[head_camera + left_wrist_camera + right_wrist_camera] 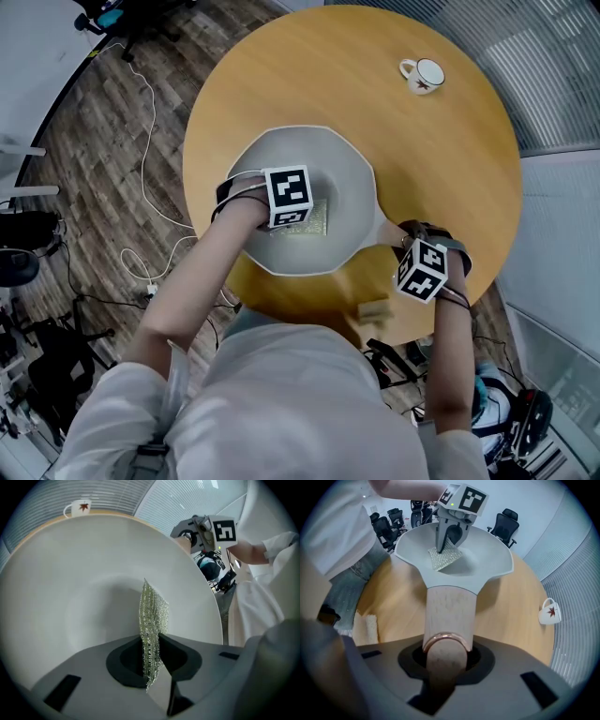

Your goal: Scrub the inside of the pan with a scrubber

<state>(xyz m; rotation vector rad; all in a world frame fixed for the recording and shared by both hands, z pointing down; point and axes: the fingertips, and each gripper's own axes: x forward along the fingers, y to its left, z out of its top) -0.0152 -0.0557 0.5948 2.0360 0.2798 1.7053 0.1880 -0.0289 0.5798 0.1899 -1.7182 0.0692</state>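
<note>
The scrubber [152, 616] is being gripped by the left tongs [151, 660], whose jaws are being kept closed on its thin edge. It is being pressed on the bottom of the white pan [347, 178], directly below these tongs. The wooden handle [451, 616] of the pan is being clamped by the right tongs [444, 660] (they are pointing down on its end), so the bowl of the pan is lying just ahead of them, on the round wooden table [375, 103]. A white cup [424, 75] is standing well beyond both tongs. A pale block [375, 309] is lying near the right tongs.
</note>
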